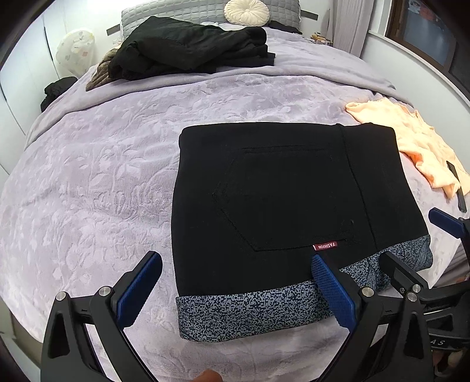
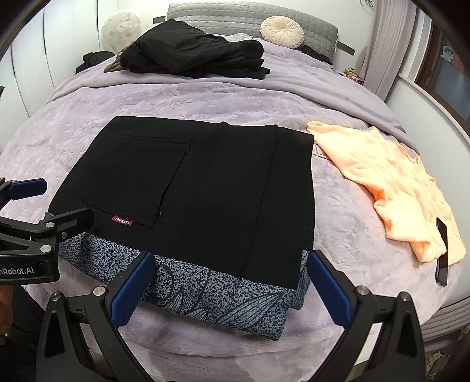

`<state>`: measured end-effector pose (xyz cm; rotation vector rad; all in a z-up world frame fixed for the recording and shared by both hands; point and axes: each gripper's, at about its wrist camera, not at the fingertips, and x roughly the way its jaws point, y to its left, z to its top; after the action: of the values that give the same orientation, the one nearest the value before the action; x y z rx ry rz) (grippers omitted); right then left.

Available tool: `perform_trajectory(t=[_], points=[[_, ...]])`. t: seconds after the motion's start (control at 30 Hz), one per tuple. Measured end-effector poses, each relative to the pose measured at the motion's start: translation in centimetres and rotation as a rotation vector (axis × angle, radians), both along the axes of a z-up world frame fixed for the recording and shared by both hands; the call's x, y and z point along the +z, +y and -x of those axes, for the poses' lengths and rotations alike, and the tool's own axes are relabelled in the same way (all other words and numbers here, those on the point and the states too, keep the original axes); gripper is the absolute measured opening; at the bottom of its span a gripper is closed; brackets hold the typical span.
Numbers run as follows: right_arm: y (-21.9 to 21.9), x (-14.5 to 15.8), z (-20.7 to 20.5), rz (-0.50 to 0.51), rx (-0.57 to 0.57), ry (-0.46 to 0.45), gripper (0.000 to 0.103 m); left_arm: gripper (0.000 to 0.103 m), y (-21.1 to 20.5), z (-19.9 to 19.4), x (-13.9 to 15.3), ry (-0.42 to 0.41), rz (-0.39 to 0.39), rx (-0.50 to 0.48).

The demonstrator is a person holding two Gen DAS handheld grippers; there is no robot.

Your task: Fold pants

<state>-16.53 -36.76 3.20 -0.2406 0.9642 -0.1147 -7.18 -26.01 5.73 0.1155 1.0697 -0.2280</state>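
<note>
At the centre of both views the pants (image 1: 279, 191) are seen folded into a flat black rectangle on the blanket (image 1: 102, 176), with a speckled grey lining band (image 1: 249, 311) left showing along the near edge and a red label (image 1: 325, 246) just above it. Bare blanket is seen along the left and far edges of the pants in the left wrist view. At the right edge of that view, a peach garment (image 1: 417, 147) is spread close to the far right corner of the pants, and a dark phone (image 2: 442, 252) is laid on its near end. In the upper part of the frame a pile of black clothes (image 1: 191, 50) is heaped well apart from the pants, with a round cushion (image 1: 246, 11) and a grey pillow (image 1: 164, 11) behind it. A fan (image 1: 75, 50) is seen at the upper left, beside the bed.

The left gripper (image 1: 235, 279) is held with its jaws spread wide; one finger is set over the lining band and the other over bare blanket to the left. The right gripper (image 2: 232, 279) is likewise held wide open, with nothing gripped, straddling the near right part of the lining band.

No containers are seen.
</note>
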Motion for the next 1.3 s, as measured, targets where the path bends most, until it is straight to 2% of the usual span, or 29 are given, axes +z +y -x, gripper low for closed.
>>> perform_trajectory(t=[1.3], points=[[0.04,-0.14,-0.74,0.012,0.017,0.011,0.103,0.102,0.26,-0.1,0.03,-0.001,-0.014,0.013]])
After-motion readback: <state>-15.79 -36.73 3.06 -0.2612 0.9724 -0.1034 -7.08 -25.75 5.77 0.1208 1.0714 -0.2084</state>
